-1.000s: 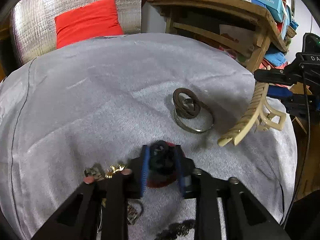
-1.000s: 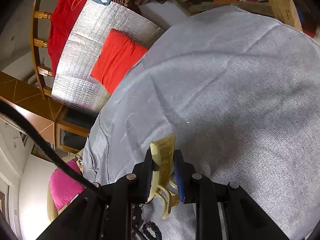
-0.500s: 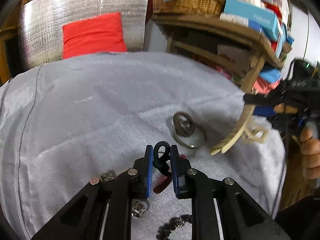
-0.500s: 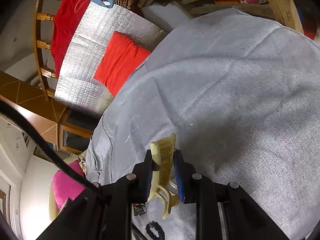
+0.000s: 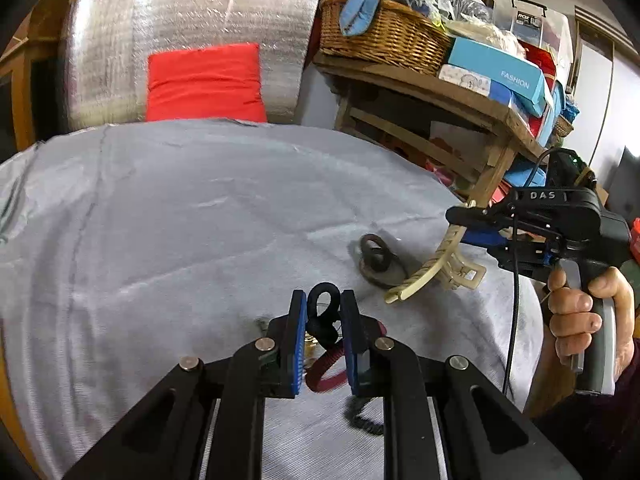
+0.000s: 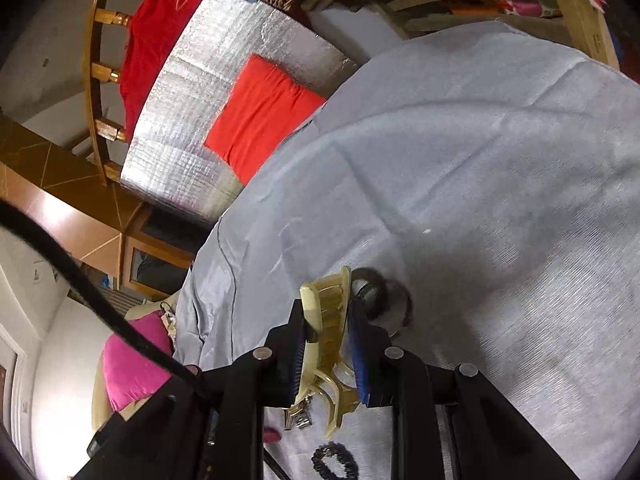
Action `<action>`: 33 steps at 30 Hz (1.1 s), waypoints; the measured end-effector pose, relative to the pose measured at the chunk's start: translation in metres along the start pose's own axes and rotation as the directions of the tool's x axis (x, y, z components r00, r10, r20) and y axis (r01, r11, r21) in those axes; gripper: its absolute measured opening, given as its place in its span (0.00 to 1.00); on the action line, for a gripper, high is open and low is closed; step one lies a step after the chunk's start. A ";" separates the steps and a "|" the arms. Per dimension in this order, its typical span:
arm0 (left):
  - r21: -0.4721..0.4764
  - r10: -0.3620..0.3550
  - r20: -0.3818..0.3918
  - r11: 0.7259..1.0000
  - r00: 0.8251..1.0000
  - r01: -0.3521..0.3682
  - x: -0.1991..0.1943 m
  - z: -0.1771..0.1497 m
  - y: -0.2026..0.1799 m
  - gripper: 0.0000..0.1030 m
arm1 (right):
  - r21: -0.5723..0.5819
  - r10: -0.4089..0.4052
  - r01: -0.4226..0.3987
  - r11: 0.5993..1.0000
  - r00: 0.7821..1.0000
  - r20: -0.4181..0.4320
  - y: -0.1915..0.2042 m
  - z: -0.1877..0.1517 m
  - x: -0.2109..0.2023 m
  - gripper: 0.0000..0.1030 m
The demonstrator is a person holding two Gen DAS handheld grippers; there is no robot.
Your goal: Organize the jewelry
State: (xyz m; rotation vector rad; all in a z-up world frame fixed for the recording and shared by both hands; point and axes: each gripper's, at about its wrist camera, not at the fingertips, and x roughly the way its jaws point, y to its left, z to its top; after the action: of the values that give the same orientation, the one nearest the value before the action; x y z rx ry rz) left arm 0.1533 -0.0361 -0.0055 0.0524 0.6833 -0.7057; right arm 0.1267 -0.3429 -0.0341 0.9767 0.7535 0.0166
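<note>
Left hand-held gripper (image 5: 323, 312) narrow, clamped on black hair tie (image 5: 323, 314), raised over grey-covered worktop (image 5: 200, 216). Right hand-held gripper (image 6: 329, 338) clamped on cream claw clip (image 6: 325, 344), long axis slanting down toward cloth. Dark coiled bracelets (image 5: 376, 260) lie ahead-right of left gripper, just beside clip tip; right gripper nearer.

A round table under a grey cloth (image 5: 208, 216) carries dark brown rings over a metal bangle (image 5: 378, 262), a red coil band (image 5: 326, 372), a black scrunchie (image 6: 335, 460) and a small metal clip (image 6: 298, 420).
</note>
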 end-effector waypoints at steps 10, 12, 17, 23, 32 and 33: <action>-0.013 0.094 -0.177 0.995 0.980 -0.097 -0.003 -0.036 0.046 0.23 | -0.038 -0.015 0.015 0.999 1.000 -0.006 0.017 -0.012 0.014 0.22; -0.011 0.111 -0.215 0.993 0.970 -0.116 0.001 -0.043 0.054 0.23 | -0.044 -0.020 0.019 0.999 1.000 -0.007 0.020 -0.014 0.017 0.22; -0.057 0.088 -0.189 0.993 0.978 -0.100 -0.013 -0.045 0.070 0.26 | -0.051 -0.024 0.024 0.998 1.000 -0.009 0.022 -0.016 0.019 0.22; -0.087 0.105 -0.201 0.988 0.974 -0.124 -0.012 -0.047 0.080 0.29 | -0.055 -0.021 0.020 0.998 1.000 -0.017 0.024 -0.017 0.022 0.22; -0.012 0.168 -0.246 0.984 0.955 -0.176 0.025 -0.046 0.057 0.56 | -0.054 -0.016 0.015 0.998 1.000 -0.023 0.023 -0.018 0.024 0.22; -0.011 0.158 -0.275 0.986 0.948 -0.168 0.032 -0.049 0.057 0.41 | -0.053 -0.018 0.016 0.998 1.000 -0.022 0.023 -0.018 0.023 0.22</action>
State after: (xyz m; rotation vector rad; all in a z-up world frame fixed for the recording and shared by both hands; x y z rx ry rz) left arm 0.1789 0.0024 -0.0730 0.1753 0.9447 -0.5312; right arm 0.1411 -0.3086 -0.0360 0.9209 0.7786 0.0329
